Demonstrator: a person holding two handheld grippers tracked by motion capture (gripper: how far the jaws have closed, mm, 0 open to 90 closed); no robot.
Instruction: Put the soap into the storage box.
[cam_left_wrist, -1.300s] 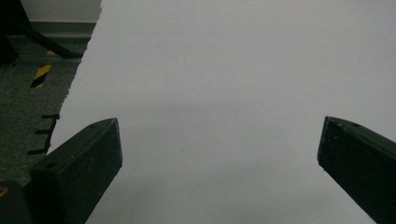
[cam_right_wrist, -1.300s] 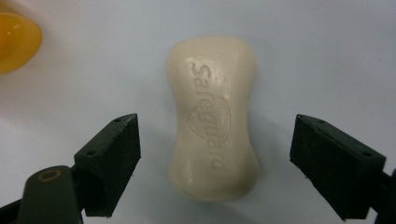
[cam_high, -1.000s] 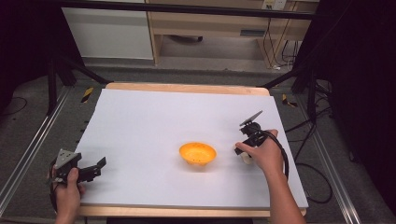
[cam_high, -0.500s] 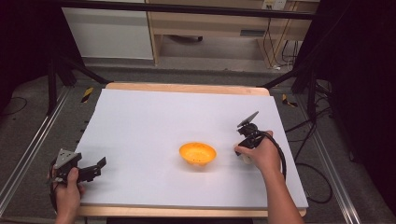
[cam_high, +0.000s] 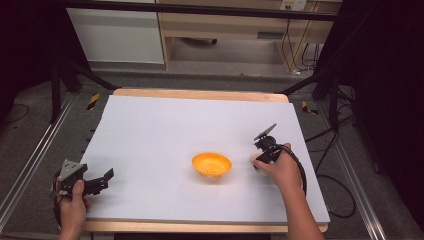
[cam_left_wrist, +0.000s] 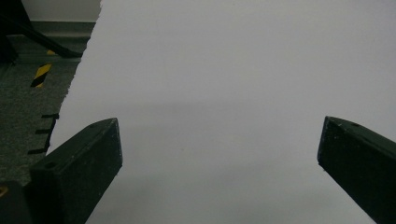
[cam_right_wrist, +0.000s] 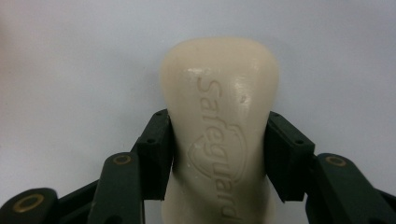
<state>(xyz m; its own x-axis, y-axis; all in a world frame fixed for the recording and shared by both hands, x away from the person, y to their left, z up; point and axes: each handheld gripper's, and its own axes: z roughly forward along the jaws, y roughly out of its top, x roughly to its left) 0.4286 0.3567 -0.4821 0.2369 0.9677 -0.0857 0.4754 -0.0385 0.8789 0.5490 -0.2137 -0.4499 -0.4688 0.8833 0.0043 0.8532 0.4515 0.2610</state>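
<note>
The soap bar (cam_right_wrist: 219, 126) is being squeezed by the right tool (cam_right_wrist: 219, 154), whose jaws have just been closing, ready for lifting toward the orange bowl (cam_high: 211, 164) to its left; the left tool (cam_left_wrist: 219, 154) is being held apart, waiting.

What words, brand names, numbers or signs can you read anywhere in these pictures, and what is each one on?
"Safeguard": embossed on the cream bar of soap, pressed between the right gripper's pads; the word's end runs out of the right gripper view.
Label on the wooden furniture behind the table: too small and blurred to read.
Yellow-and-black striped tape on the floor: a marking without text.
</note>
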